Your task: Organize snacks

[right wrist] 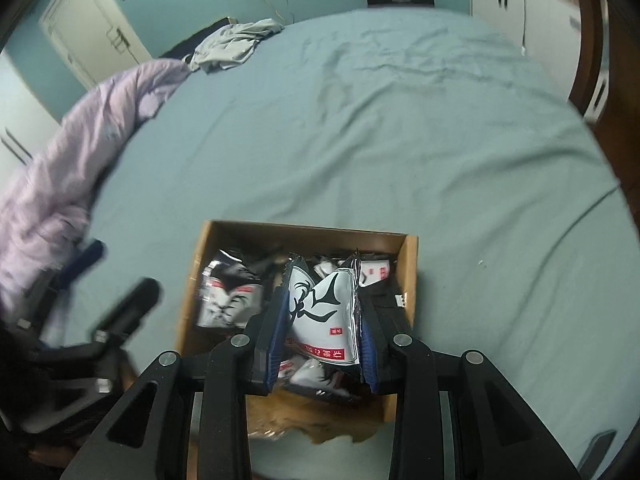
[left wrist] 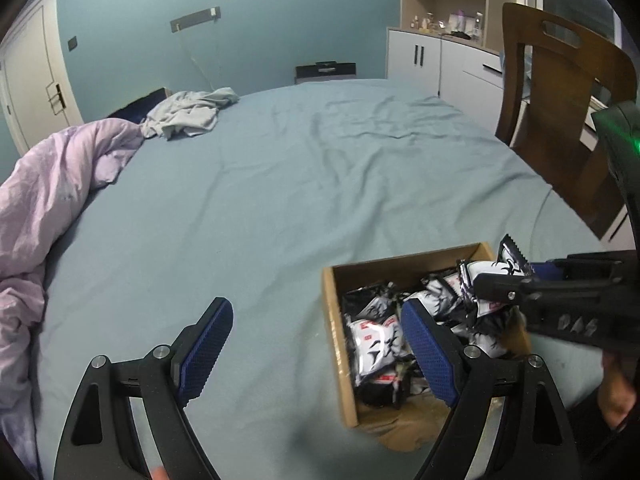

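Note:
An open cardboard box (right wrist: 308, 229) (left wrist: 334, 320) lies on the blue bed sheet, filled with several black-and-white snack packets (left wrist: 376, 340). My right gripper (right wrist: 322, 312) is shut on one black-and-white snack packet (right wrist: 324, 312), held just above the box's contents. In the left wrist view that gripper (left wrist: 500, 286) reaches in from the right with the same packet (left wrist: 510, 260) over the box's far right corner. My left gripper (left wrist: 316, 352) is open with nothing between its blue pads (left wrist: 208, 348), its right finger over the box, its left finger over bare sheet.
A lilac duvet (left wrist: 52, 184) is heaped along the bed's left side, with a grey garment (left wrist: 188, 114) beyond it. A wooden chair (left wrist: 560, 108) stands at the bed's right edge, with white cabinets (left wrist: 424, 56) behind it. A door (right wrist: 92, 24) is at the far left.

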`<state>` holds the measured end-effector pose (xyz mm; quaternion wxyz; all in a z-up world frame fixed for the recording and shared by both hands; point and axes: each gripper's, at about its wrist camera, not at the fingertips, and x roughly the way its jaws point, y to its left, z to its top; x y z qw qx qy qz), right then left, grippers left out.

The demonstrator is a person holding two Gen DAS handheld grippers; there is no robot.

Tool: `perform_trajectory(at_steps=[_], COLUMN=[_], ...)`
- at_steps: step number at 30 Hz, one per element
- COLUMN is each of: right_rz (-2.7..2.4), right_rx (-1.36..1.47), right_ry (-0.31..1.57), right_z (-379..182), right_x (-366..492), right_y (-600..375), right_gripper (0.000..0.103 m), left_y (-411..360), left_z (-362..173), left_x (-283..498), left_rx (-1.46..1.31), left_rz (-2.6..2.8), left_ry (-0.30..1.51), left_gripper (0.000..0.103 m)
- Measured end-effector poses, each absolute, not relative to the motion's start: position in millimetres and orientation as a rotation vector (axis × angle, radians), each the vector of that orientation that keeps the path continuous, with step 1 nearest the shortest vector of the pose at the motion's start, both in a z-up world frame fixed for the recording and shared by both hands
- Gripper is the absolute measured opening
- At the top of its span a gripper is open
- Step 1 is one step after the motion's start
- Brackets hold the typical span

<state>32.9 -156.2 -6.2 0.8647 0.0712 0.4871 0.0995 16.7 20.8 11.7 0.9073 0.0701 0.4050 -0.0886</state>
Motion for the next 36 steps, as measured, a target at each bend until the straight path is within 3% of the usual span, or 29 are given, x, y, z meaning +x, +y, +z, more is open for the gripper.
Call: perform_trajectory(at_steps=[3,6,8,13,22,36], right_rz=[0.178,0.185,0.152,0.05,-0.021,0.046], right_rx=[0.079,0.187,0.262,0.306,-0.03,-0.06], right_ry=[0.956,0.943,0.934,0.854,0.851,0.918], right_z=[-7.2,-9.6,-8.8,8.3,25.4,6.8], right_x=[25.6,23.1,18.9,-3.8,-50.9,-46.8], right_y=[-148.4,-163.3,-176.3,-214.1,-193.3,-172.7], right_gripper=[0.033,0.037,0.066,0.077,0.078,0.078], left_y=[21.9,19.3,15.7,14.9,12.7,-4.2], left_z=[5.1,-1.4,-4.2,-8.8,-8.5,2.6], left_x=[12.9,10.6,9.6,14.9,14.5,-13.9], left_rx=[0.188,0.251,0.28,0.261,0.234,0.267], left_rz=[-0.155,-0.135,-0.138,-0.14,-0.125,-0.16], left_ry=[0.827,0.826,0.831,0.865,0.906,0.911], left_gripper=[0.098,0.099,0.099,0.101,0.101,0.101])
